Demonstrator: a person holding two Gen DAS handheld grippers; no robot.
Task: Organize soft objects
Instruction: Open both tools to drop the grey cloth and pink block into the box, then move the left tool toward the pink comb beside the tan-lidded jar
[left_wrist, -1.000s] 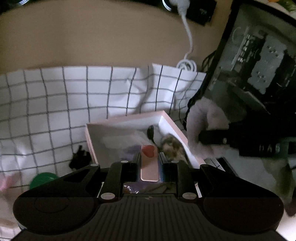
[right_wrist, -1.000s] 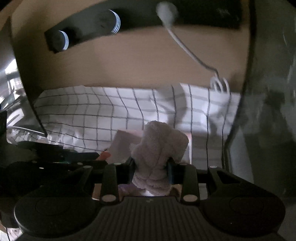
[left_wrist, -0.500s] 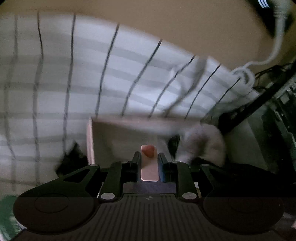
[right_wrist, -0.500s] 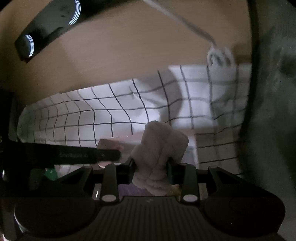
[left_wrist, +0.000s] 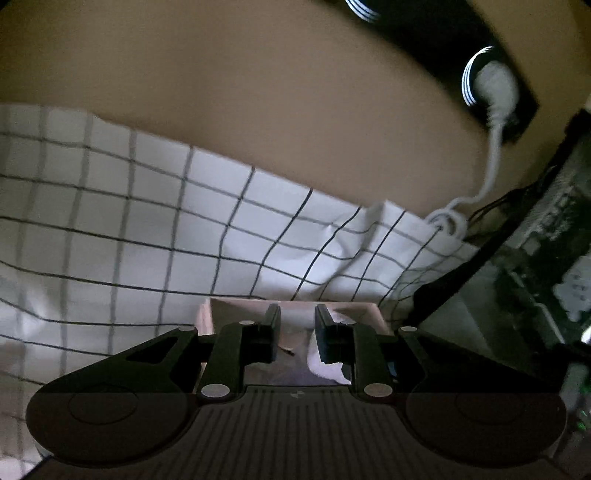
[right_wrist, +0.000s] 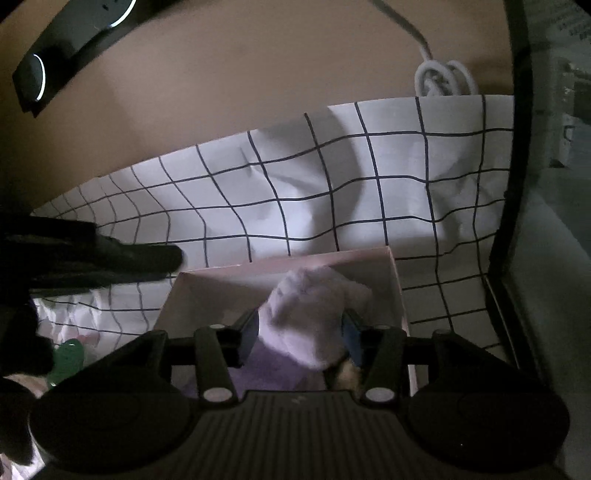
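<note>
A fluffy pale lilac plush (right_wrist: 310, 317) lies inside the pink-rimmed white box (right_wrist: 207, 291). My right gripper (right_wrist: 299, 334) straddles it with its jaws opening. The blue pads (right_wrist: 351, 341) show beside the plush and do not squeeze it. My left gripper (left_wrist: 297, 332) hovers at the near side of the same box (left_wrist: 354, 308). Its jaws stand close together with nothing between them. A pale soft lump (left_wrist: 327, 369) shows just beyond its right finger. In the right wrist view a black bar (right_wrist: 129, 254) of the other tool reaches in from the left.
The box sits on a white cloth with a black grid (right_wrist: 332, 192). A purple item (right_wrist: 266, 369) and a brown furry thing (right_wrist: 347, 373) lie in the box. A green object (right_wrist: 68, 358) is left of it. A dark glass-sided case (right_wrist: 546, 221) stands at the right, a white cable coil (right_wrist: 443, 79) behind.
My right gripper sank toward the box and its jaws spread off the plush. The pink strip seen in my left jaws earlier no longer shows there, and the left view swung across the cloth.
</note>
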